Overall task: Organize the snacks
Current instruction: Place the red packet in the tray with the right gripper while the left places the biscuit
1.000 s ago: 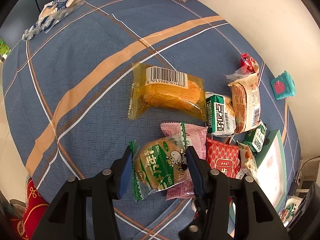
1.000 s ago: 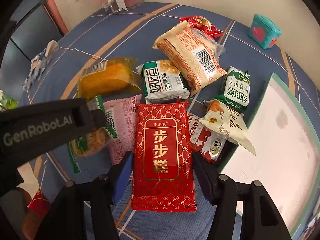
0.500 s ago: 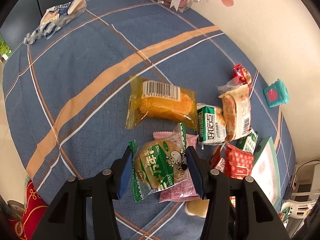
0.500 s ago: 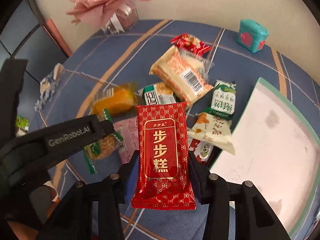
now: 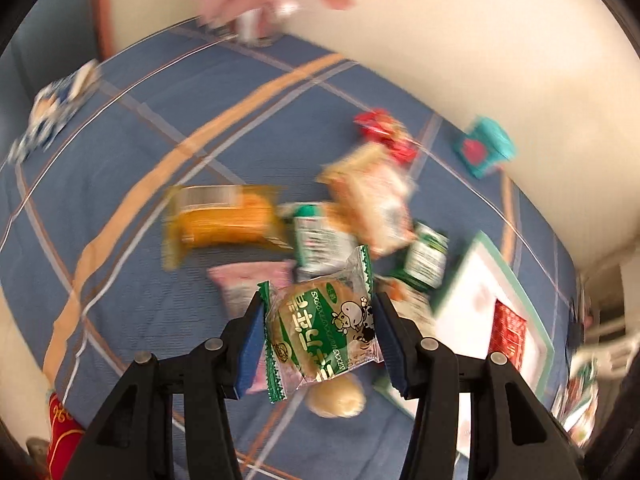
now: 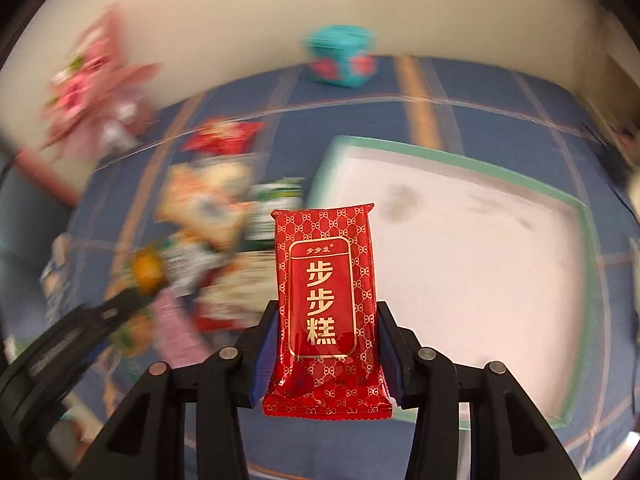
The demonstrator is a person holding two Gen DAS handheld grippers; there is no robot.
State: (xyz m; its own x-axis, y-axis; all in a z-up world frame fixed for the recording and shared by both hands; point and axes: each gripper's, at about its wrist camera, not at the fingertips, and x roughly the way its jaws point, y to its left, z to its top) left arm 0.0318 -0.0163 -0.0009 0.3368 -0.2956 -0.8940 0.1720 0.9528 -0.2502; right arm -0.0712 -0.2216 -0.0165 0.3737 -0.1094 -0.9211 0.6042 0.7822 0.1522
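My left gripper is shut on a green-and-white cake packet with a cow on it, held off the blue plaid cloth. My right gripper is shut on a long red packet with gold characters, standing upright over the near left part of the white tray with a green rim. That red packet also shows in the left wrist view, above the tray. The left gripper's arm is blurred at the lower left of the right wrist view.
Several snacks lie in a heap left of the tray: a yellow cake packet, an orange-cream packet, a pink packet, a green carton. A teal box and pink flowers stand by the wall.
Both grippers have lifted their packets off the cloth and swung right. The right jaws closed on the red packet, which now hangs over the tray. Both views are motion-blurred.
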